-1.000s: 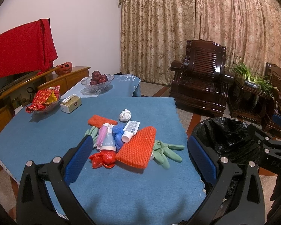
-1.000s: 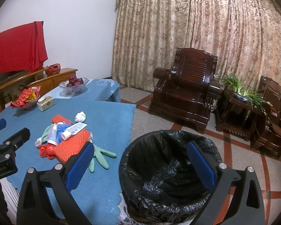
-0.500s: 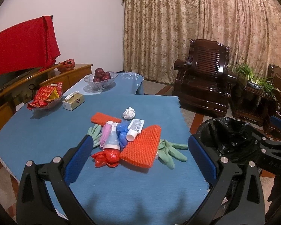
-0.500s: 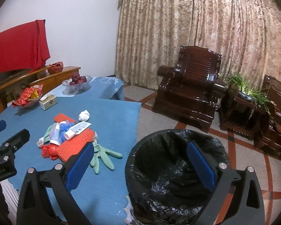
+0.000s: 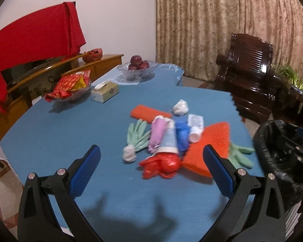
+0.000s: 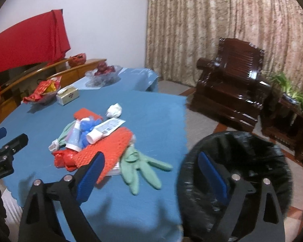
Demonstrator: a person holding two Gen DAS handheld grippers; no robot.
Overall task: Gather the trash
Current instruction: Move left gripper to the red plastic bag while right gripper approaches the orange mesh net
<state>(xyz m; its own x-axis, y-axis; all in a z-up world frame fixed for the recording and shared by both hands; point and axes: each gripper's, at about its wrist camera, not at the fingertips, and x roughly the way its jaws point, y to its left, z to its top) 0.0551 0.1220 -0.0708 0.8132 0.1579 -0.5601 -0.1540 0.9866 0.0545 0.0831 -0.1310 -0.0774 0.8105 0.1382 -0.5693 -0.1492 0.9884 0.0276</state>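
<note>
On the blue-covered bench [image 5: 70,133] lay the trash, heaped in one loose pile toward its right side. A large orange mesh pad [image 5: 210,141] sat at the pile's right, with a crumpled red wrapper [image 5: 161,164] touching its near-left corner. Behind the wrapper stood a cluster of tubes and wrappers: a pale blue tube [image 5: 168,139], a pink one [image 5: 158,133] just left of it, a blue crumpled piece [image 5: 181,135] and a white tube [image 5: 196,128] lying partly on the mesh pad. A second, smaller orange pad [image 5: 147,112] lay at the far side, and a wad of white paper [image 5: 180,106] sat just right of it. One green glove [image 5: 138,135] spread out at the pile's left, with a small white wad [image 5: 129,154] at its near end; another green glove [image 6: 141,166] stuck out from under the big pad at the near right, its digits pointing right toward the bench edge.

Off the bench's right edge, on the floor, stood a bin lined with a black bag [image 6: 238,161], its mouth open.

The left gripper [image 5: 151,165] hung above the near part of the bench with its blue fingers [image 5: 84,167] spread wide apart and nothing between them. The right gripper [image 6: 151,171] was poised over the bench's right edge, its fingers [image 6: 91,174] wide but closing, with nothing caught between them; the near glove lay beneath the gap.

Farther left on the bench were a tissue box [image 5: 105,91], a glass dish of red snack packets [image 5: 70,85] and a bowl of dark red fruit [image 5: 138,65]. A dark wooden armchair [image 5: 250,76] stood before patterned curtains [image 5: 222,20].
</note>
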